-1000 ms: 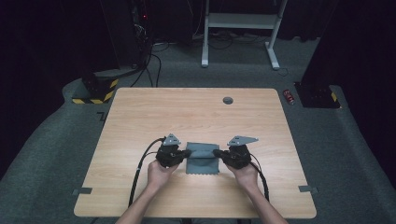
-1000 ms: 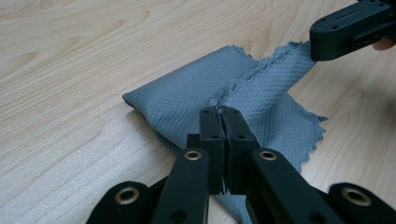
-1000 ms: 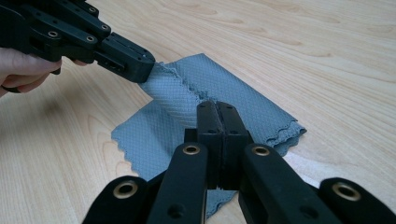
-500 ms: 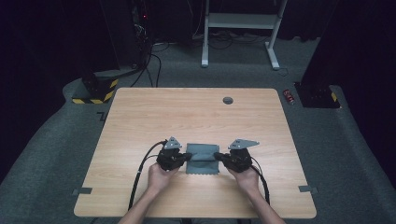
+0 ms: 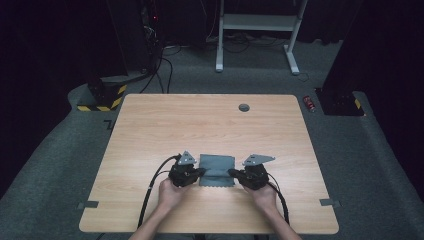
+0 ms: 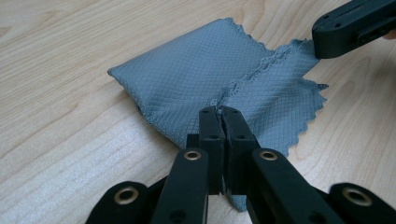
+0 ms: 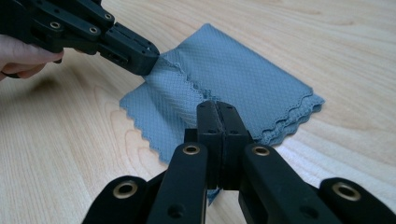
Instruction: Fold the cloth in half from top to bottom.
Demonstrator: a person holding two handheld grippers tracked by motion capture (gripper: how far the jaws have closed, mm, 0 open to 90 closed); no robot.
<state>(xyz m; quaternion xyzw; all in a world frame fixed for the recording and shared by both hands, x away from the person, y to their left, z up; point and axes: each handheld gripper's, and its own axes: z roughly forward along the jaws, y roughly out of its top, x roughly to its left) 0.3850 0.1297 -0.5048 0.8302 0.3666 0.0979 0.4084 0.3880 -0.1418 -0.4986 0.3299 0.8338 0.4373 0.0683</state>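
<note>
A grey cloth [image 5: 217, 164] with scalloped edges lies folded on the wooden table [image 5: 200, 125], near its front middle. My left gripper [image 5: 201, 172] is shut on the cloth's left side and my right gripper [image 5: 231, 173] on its right side. In the left gripper view the black jaws [image 6: 219, 113] pinch a scalloped edge of the cloth [image 6: 187, 79], with the right gripper [image 6: 355, 25] clamping the far end of that edge. In the right gripper view the shut jaws [image 7: 217, 108] hold the cloth [image 7: 243, 74], and the left gripper [image 7: 93, 32] grips it opposite.
A round grommet hole [image 5: 244, 107] sits near the table's far edge. Black cables [image 5: 152, 190] trail from both grippers toward the front edge. On the floor beyond are a white stand [image 5: 260, 30], a yellow-black striped block [image 5: 102, 97] and a small red object [image 5: 310, 103].
Both hands and grippers have shifted slightly toward the near edge of the table, still shut on the cloth. The cloth's footprint looks about the same.
</note>
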